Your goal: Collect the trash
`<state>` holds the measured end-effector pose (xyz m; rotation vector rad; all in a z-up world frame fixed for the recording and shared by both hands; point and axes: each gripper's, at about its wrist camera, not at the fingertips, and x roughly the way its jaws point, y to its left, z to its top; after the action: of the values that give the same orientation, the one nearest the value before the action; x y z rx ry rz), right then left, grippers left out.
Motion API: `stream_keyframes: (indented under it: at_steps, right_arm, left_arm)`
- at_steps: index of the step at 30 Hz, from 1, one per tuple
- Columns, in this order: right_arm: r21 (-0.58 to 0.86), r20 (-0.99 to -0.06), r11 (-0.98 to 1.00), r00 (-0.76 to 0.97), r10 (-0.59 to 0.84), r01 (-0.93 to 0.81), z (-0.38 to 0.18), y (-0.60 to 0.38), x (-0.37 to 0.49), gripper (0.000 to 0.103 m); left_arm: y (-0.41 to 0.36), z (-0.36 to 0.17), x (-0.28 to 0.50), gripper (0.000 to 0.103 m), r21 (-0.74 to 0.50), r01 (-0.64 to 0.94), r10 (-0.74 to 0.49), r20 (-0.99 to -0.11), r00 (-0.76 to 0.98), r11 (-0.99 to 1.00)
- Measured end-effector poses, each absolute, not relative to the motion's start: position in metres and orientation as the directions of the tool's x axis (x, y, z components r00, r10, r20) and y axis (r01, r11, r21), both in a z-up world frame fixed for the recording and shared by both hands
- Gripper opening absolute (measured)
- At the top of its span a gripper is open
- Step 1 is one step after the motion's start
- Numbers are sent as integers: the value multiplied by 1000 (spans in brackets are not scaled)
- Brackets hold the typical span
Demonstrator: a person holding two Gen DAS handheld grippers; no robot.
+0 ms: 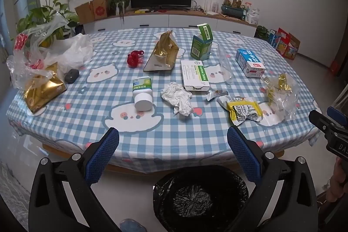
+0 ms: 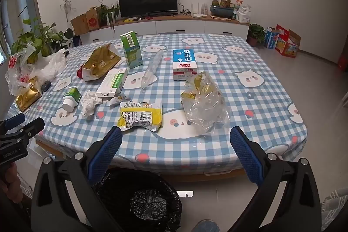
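Observation:
Trash lies scattered on a blue checked tablecloth (image 1: 174, 140). A white pill bottle (image 1: 142, 94), a crumpled tissue (image 1: 178, 97), a yellow snack wrapper (image 1: 243, 111) and a clear bag (image 1: 280, 92) lie near the front. A black-lined bin (image 1: 200, 197) stands on the floor below the table edge. My left gripper (image 1: 173, 140) is open and empty above the bin. My right gripper (image 2: 176, 138) is open and empty, just short of the yellow wrapper (image 2: 141, 115) and clear bag (image 2: 204, 105). The bin (image 2: 141, 201) shows below it.
Further back lie a white medicine box (image 1: 194, 75), a green carton (image 1: 202, 42), a gold pouch (image 1: 163, 53), a milk carton (image 1: 250, 62) and a red item (image 1: 134, 58). Plastic bags (image 1: 43, 51) and a second gold pouch (image 1: 41, 90) sit at the left.

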<state>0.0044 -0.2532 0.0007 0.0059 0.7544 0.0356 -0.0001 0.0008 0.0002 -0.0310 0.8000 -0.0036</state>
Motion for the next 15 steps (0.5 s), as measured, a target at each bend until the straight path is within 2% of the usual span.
stream_keyframes:
  at_steps: [15]
  right_arm:
    - [8, -688, 999, 725, 28, -31, 0, -253, 6, 95]
  left_arm:
    - [-1, 0, 1, 97, -18, -8, -7, -722, 692, 1000]
